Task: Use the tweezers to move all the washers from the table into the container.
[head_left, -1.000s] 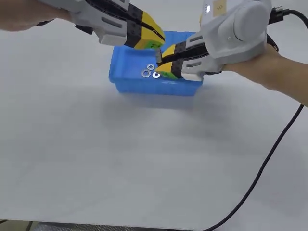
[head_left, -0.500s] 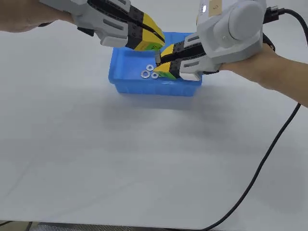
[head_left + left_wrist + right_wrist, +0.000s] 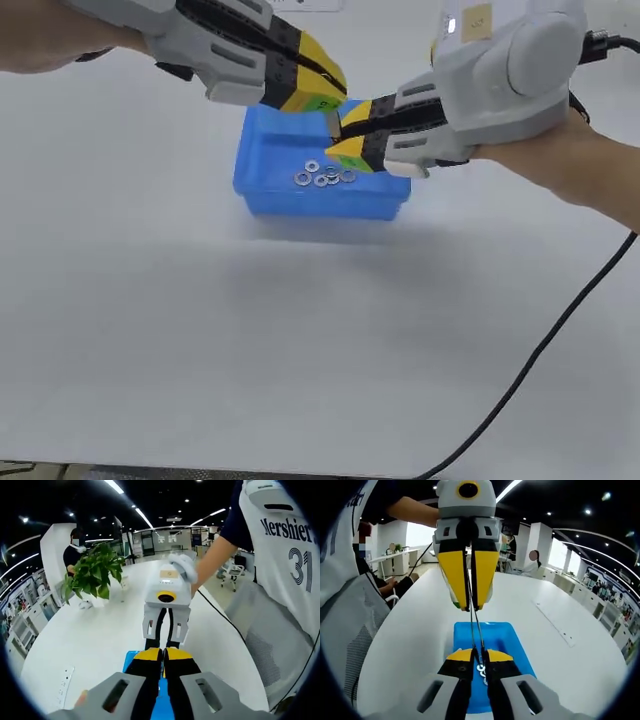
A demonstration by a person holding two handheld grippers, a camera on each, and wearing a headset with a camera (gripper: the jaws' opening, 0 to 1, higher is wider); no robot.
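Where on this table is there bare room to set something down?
Bare table spreads from the blue container to the near edge, left of the black cable. Crowded over the container: left tool and right tool on the tweezers, washers below.

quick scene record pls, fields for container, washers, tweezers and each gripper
container: blue container on the white table
washers: small cluster lying inside the container
tweezers: tweezers run between the two grippers, above the container
left gripper: left gripper closed on the tweezers
right gripper: right gripper closed on the tweezers' other end, over the washers
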